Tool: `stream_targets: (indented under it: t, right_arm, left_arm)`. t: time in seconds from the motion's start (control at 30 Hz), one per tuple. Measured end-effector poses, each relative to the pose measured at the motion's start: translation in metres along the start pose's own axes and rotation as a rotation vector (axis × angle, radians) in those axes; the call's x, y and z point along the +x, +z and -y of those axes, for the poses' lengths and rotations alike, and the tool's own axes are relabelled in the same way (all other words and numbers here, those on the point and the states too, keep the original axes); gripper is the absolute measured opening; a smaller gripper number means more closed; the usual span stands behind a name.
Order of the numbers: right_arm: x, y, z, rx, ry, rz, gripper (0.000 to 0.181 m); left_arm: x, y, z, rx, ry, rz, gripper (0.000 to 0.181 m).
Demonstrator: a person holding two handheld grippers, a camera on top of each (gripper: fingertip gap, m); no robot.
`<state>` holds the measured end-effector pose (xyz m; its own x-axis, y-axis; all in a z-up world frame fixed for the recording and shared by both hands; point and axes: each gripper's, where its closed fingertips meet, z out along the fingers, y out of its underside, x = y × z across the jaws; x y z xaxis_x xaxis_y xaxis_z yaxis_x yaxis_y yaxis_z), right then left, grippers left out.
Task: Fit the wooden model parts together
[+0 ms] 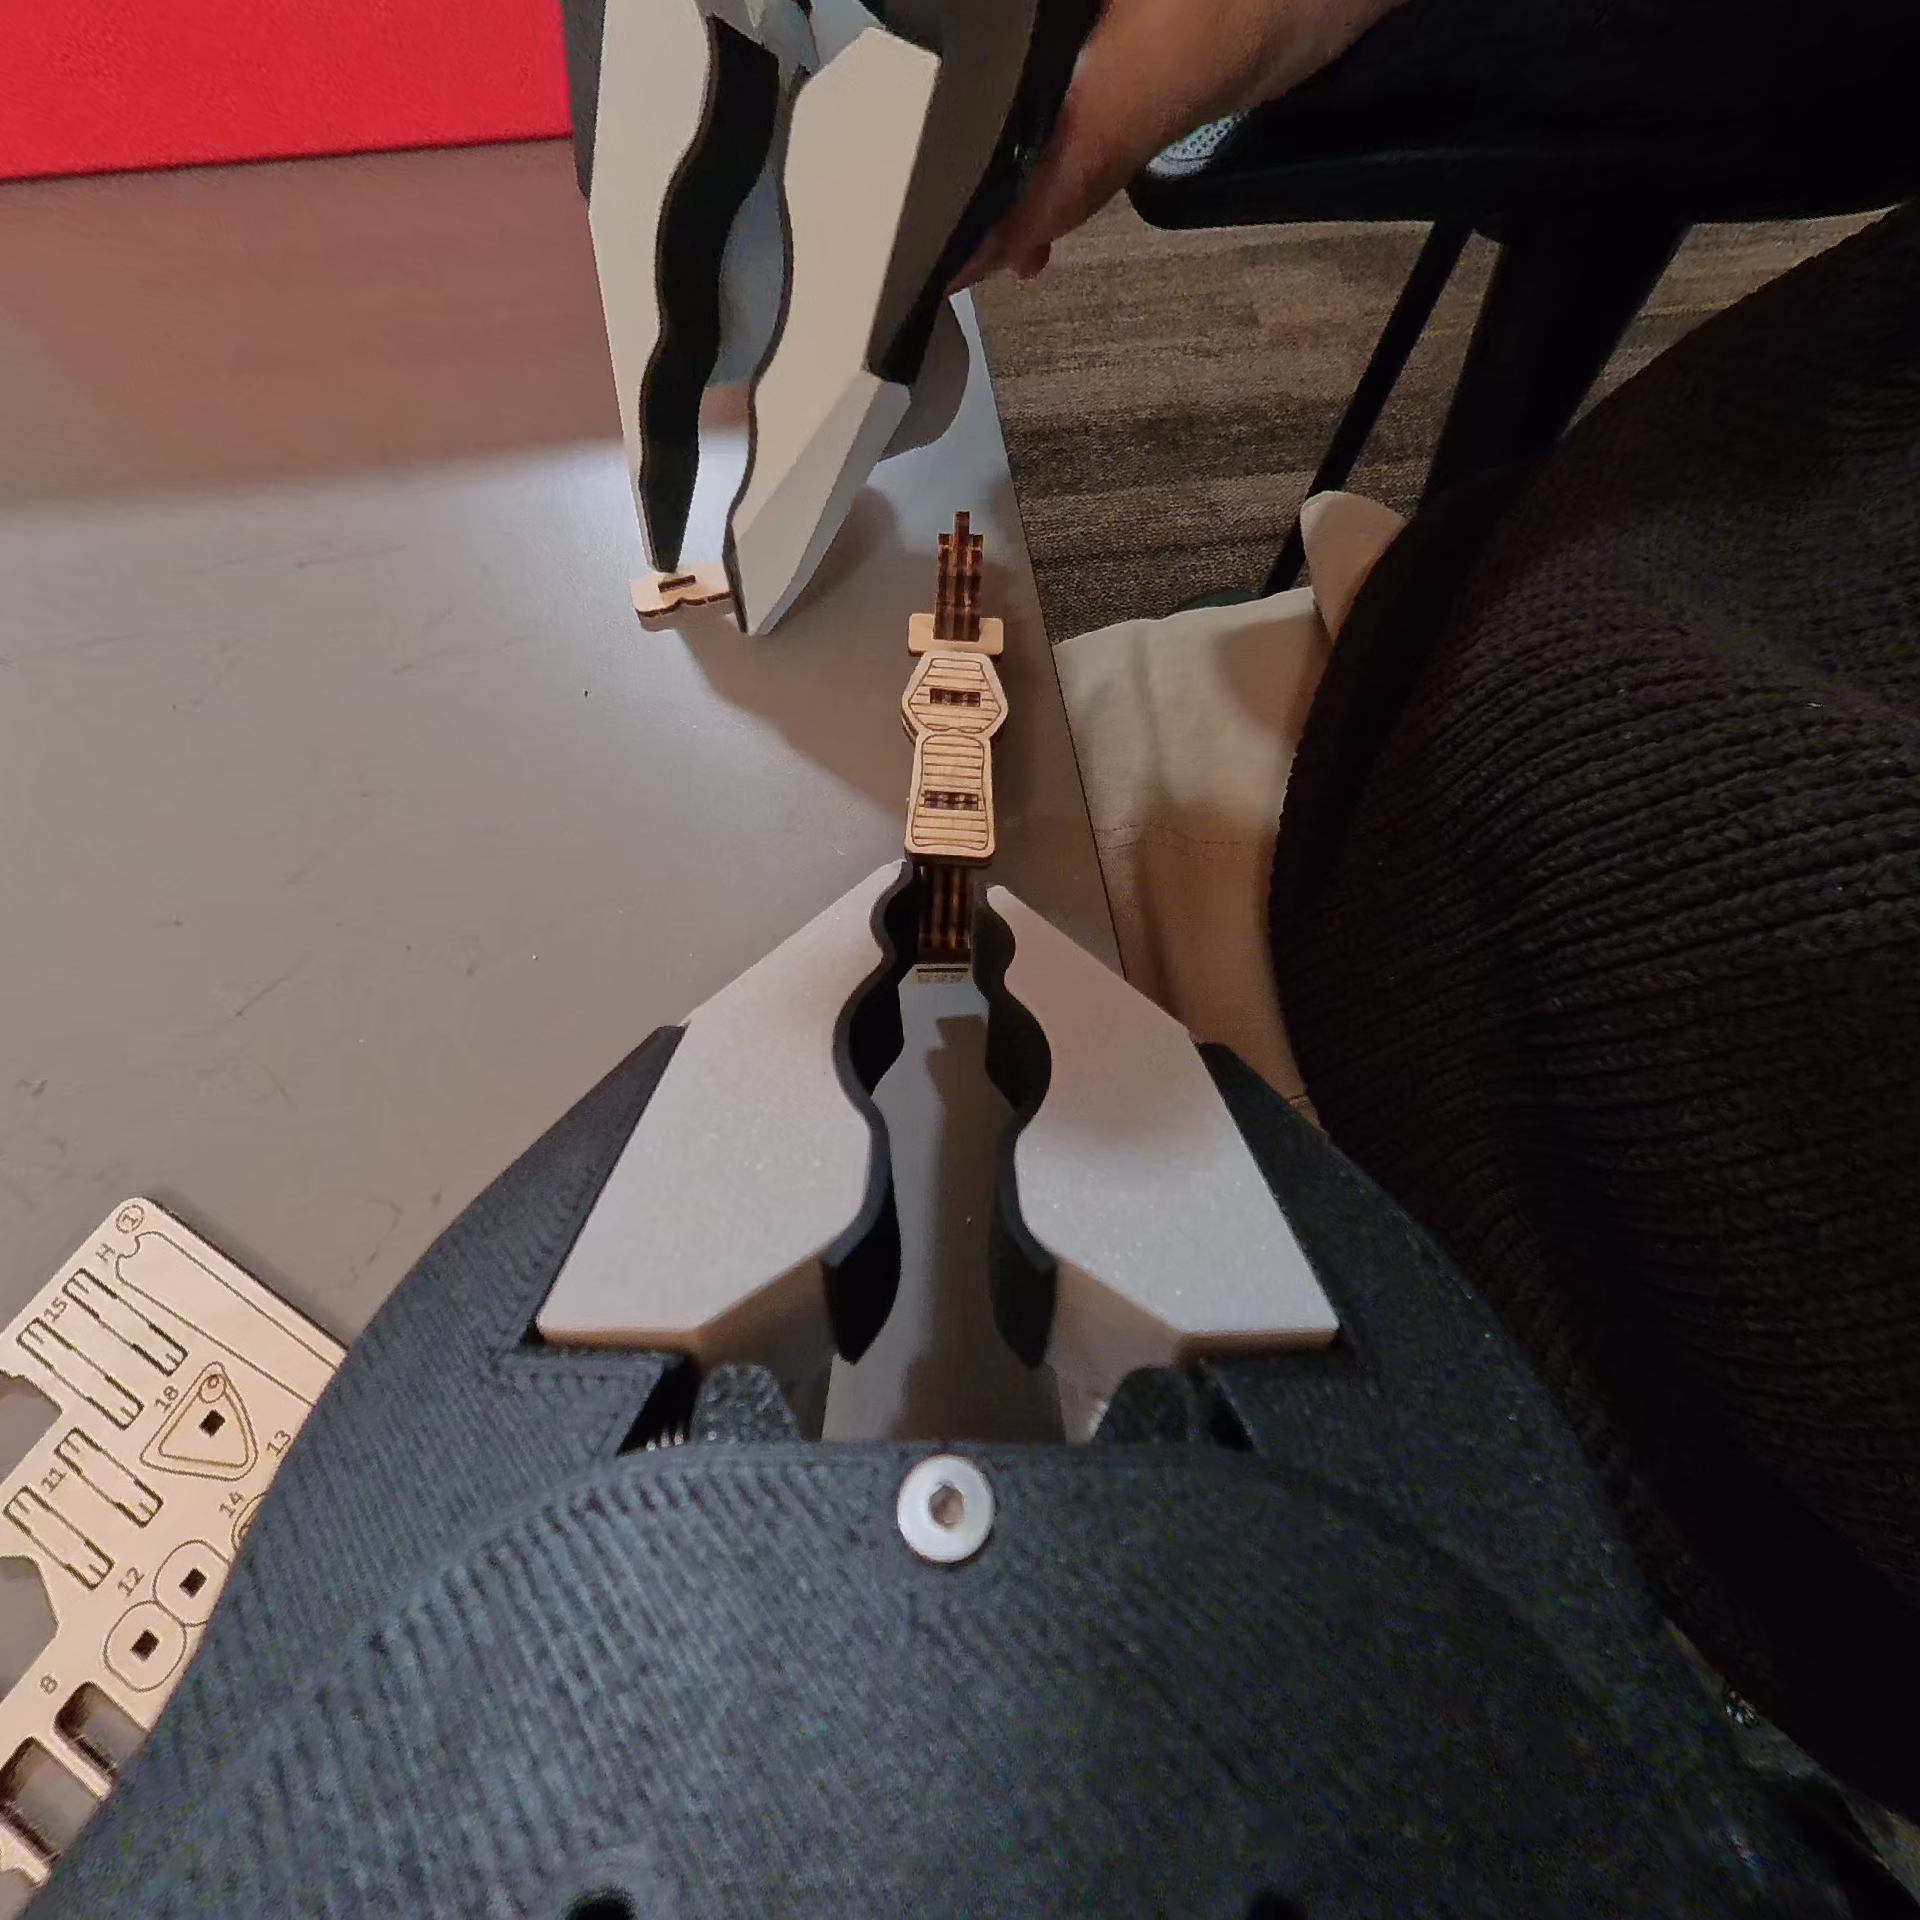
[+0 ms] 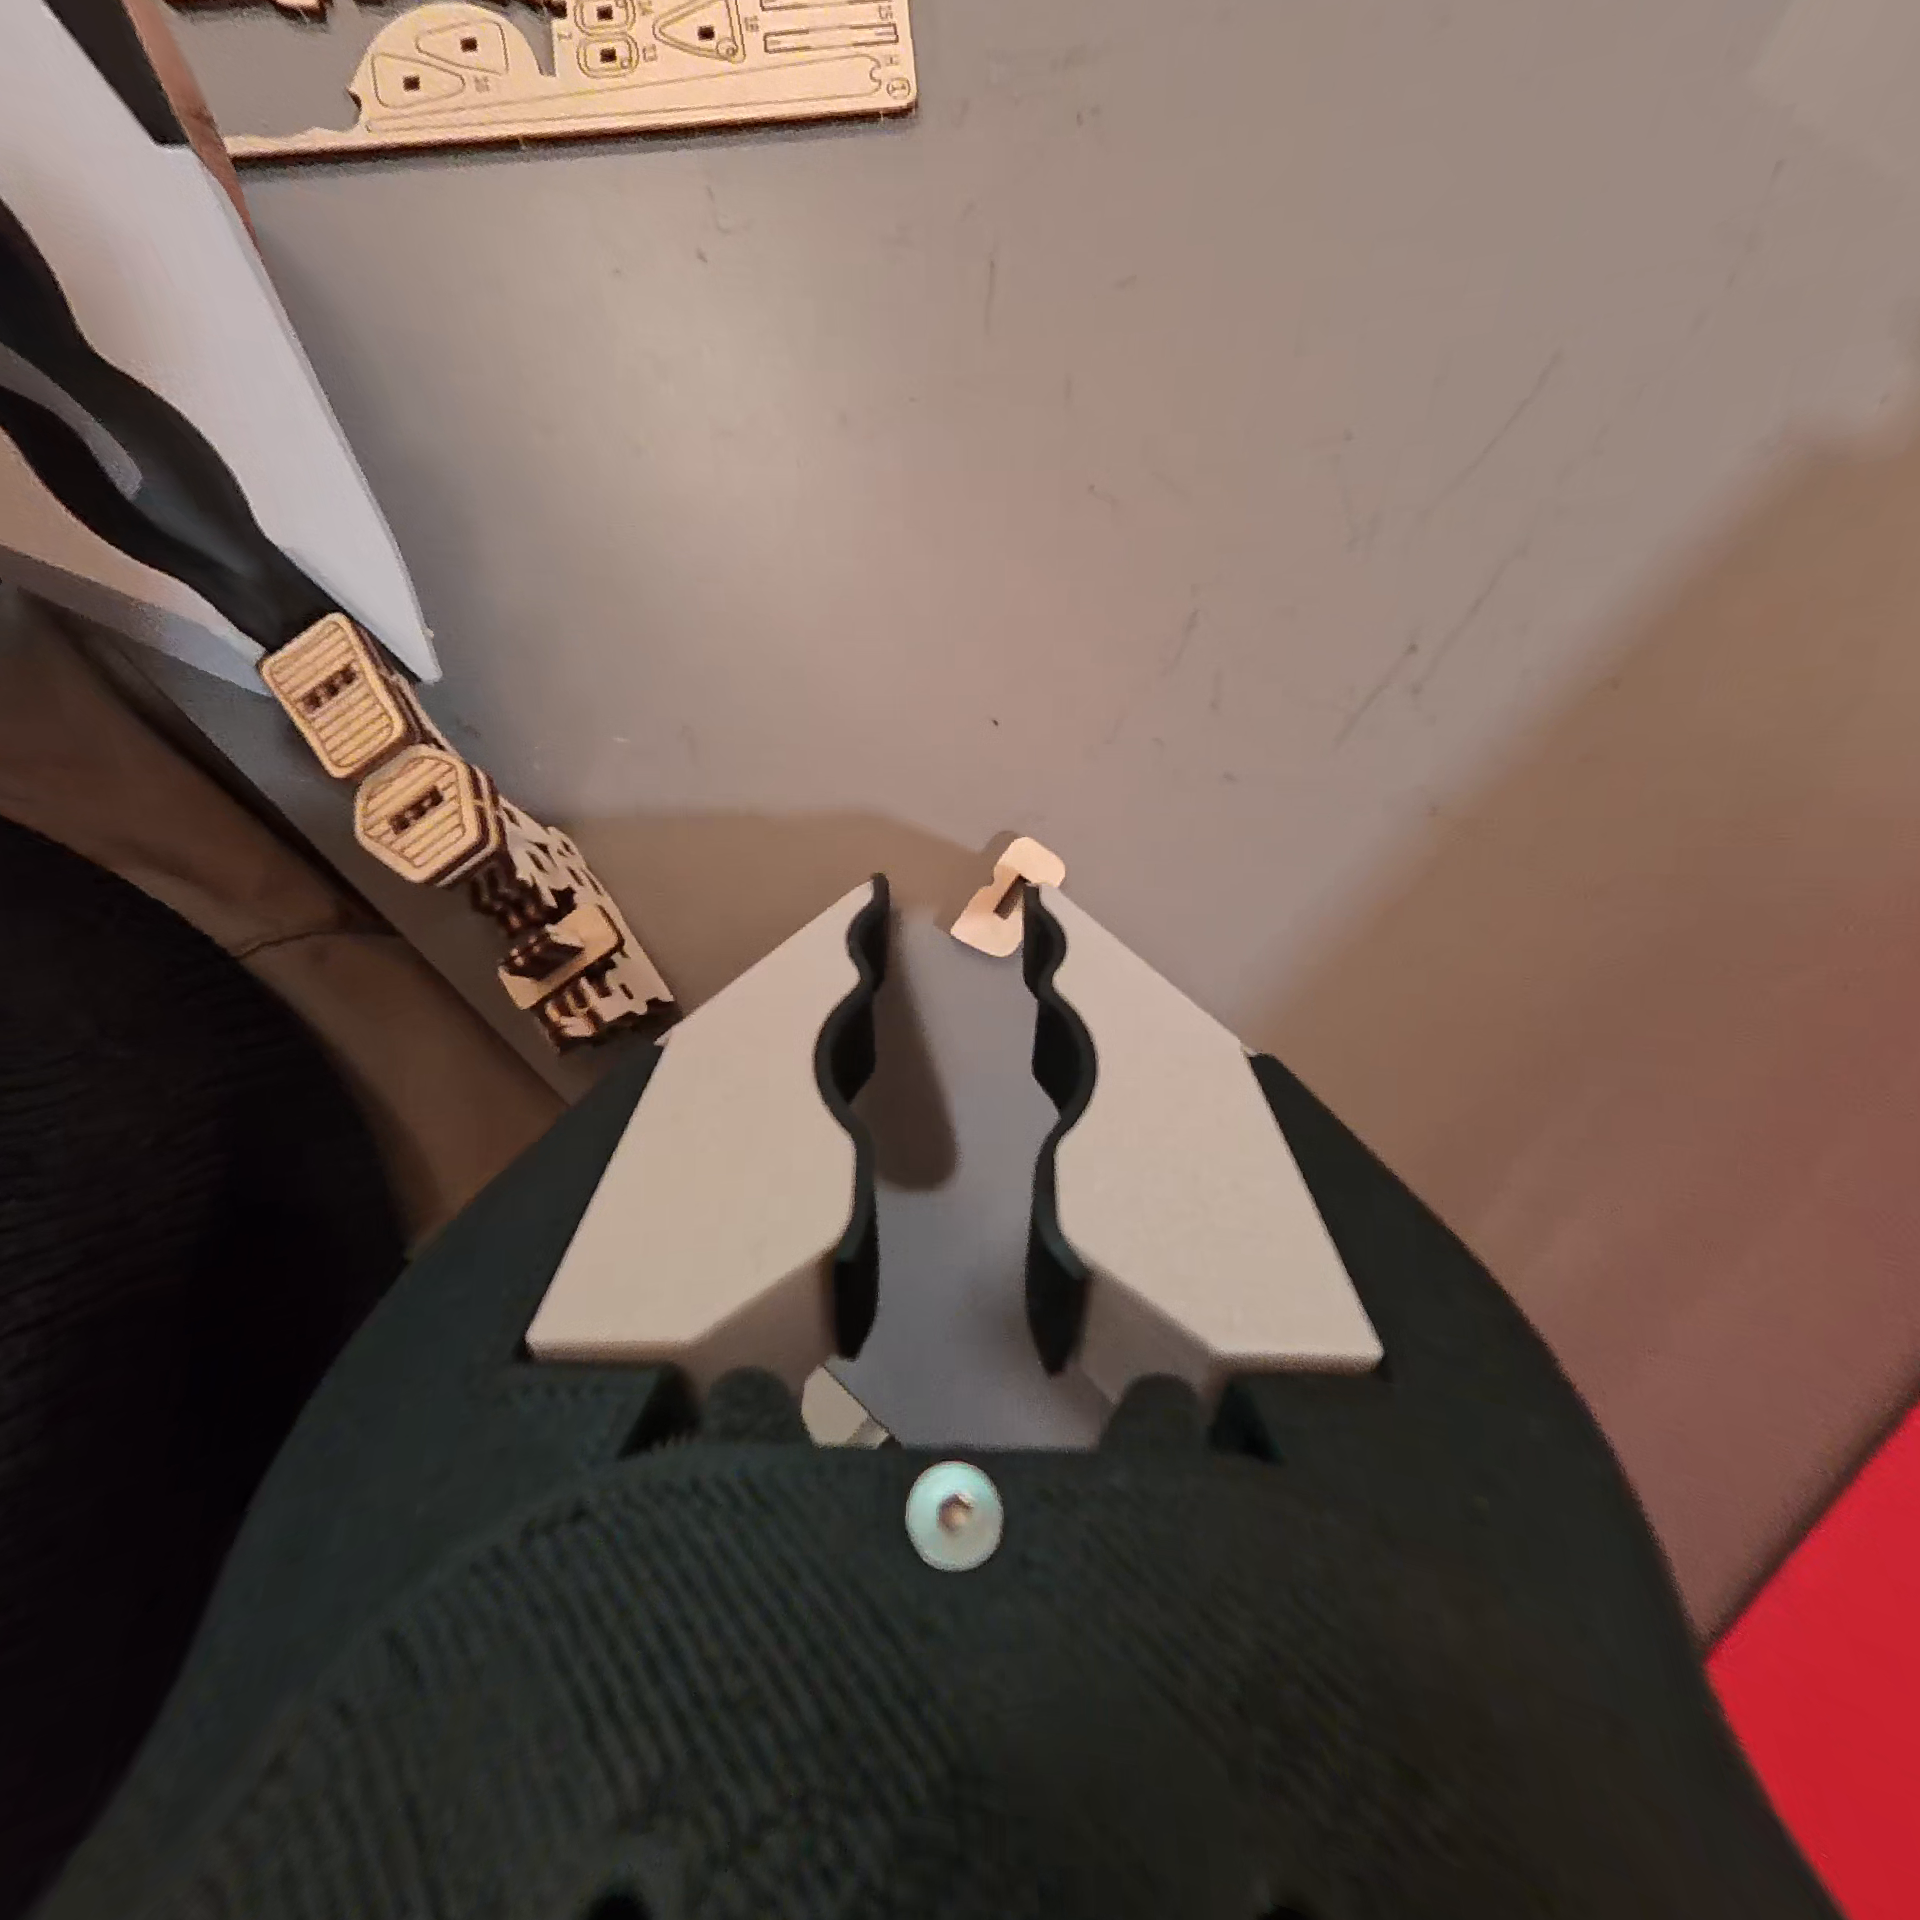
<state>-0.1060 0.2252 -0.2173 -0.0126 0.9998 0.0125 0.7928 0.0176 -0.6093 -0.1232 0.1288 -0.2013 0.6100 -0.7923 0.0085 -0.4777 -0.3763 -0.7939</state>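
My left gripper [image 1: 943, 914] is shut on the near end of a long, narrow wooden model assembly [image 1: 951, 727] with two slotted plates on top. It holds it just above the grey table [image 1: 312, 727], beside the table's right edge. The assembly also shows in the right wrist view [image 2: 416, 821], at the left. My right gripper [image 2: 956, 899] is open, tips down at the table. A small slotted wooden piece [image 2: 997, 899] lies at its right fingertip [image 2: 1039, 920]. In the left wrist view the right gripper [image 1: 712, 597] stands over that piece [image 1: 670, 601], left of the assembly's far end.
A laser-cut wooden parts sheet [image 1: 104, 1455] lies on the table near my left gripper and shows in the right wrist view [image 2: 571, 83] at the top. A person's dark knit garment [image 1: 1610, 1039] and a black chair frame [image 1: 1455, 312] sit past the table edge. A red surface [image 1: 260, 73] is beyond. Left tips to right tips: about 10 cm.
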Motion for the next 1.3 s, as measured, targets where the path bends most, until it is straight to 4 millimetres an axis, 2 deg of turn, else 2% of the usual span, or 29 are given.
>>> stream_targets:
  t: [0.37, 0.93, 1.03, 1.1, 1.2, 1.3]
  right_arm:
    - [0.006, -0.002, -0.004, -0.021, -0.002, -0.062, 0.025]
    - [0.007, -0.002, -0.007, -0.024, 0.052, -0.022, 0.015]
    - [0.004, -0.006, -0.006, 0.020, 0.129, 0.061, 0.015]
    - [-0.004, -0.013, 0.003, 0.099, 0.212, 0.179, 0.014]
    - [-0.016, -0.033, 0.018, 0.248, 0.339, 0.380, 0.014]
    - [-0.020, -0.053, 0.019, 0.347, 0.425, 0.501, 0.014]
  left_arm:
    - [0.000, 0.000, 0.000, 0.000, 0.000, 0.000, 0.008]
    - [0.000, 0.001, 0.000, -0.001, 0.001, 0.001, 0.009]
    - [0.000, 0.000, 0.000, -0.002, 0.002, 0.002, 0.008]
    - [0.000, 0.000, 0.000, -0.001, 0.002, 0.002, 0.008]
    - [-0.001, 0.000, -0.001, -0.001, 0.000, 0.001, 0.008]
    - [-0.002, 0.000, -0.001, 0.001, -0.004, 0.003, 0.008]
